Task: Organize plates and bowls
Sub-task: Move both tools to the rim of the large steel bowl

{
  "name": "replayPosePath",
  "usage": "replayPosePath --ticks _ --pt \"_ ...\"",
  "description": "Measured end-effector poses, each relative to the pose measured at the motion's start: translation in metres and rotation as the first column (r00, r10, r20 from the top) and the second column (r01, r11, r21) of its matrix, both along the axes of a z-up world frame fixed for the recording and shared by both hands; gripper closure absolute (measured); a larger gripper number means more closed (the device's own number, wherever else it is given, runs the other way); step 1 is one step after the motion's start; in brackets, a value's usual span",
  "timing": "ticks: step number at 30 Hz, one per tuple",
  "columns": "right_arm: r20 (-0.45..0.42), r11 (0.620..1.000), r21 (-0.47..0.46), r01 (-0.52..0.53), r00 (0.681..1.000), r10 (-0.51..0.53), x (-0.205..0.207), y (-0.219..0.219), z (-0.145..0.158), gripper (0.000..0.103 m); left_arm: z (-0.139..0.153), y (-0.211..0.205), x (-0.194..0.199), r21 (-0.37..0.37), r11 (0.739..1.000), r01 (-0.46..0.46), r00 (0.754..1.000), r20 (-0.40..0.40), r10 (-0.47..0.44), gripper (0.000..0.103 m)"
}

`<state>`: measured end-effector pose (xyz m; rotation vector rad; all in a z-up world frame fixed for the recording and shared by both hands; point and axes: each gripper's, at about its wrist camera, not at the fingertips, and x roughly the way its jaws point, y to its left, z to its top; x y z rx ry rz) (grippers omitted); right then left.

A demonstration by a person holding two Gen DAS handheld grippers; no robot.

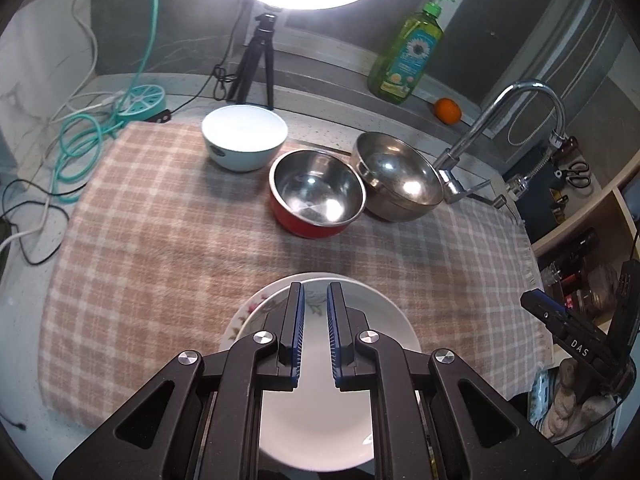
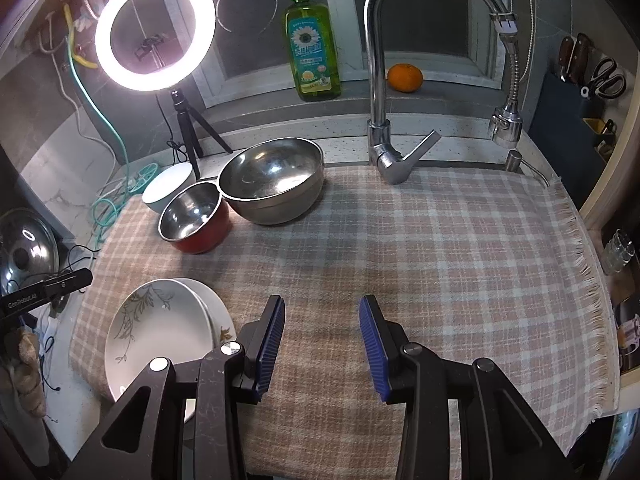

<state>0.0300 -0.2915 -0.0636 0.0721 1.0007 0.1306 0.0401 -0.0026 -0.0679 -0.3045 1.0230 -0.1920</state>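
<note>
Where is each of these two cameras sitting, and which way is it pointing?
Left wrist view: rides on the left gripper, looking down along its nearly closed fingers at the stacked plates.
Right wrist view: rides on the right gripper, looking down between open fingers at bare checked cloth; the left gripper pokes in at the left edge.
Shared: plates, white bowl, red bowl, steel bowl, faucet, ring light.

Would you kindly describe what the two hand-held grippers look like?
Both the left hand-held gripper and the right hand-held gripper have black angular frames with triangular cut-outs, round silver pivot bolts, and ribbed blue pads on their fingers. White lettering marks their bodies.
</note>
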Motion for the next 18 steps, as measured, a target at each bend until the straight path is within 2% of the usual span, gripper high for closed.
replayPosePath --ticks 9,18 --pt "0.001 0.995 0.087 0.057 0.998 -0.057 0.024 -0.030 -0.001 0.068 0.021 -0.038 0.032 0.076 0.991 0.110 0.992 0.045 -0.114 0.093" --pt "-0.020 0.980 0.173 0.099 0.995 -0.097 0.052 -0.045 -0.009 0.068 0.015 -0.058 0.070 0.088 0.977 0.195 0.981 0.000 -0.195 0.093"
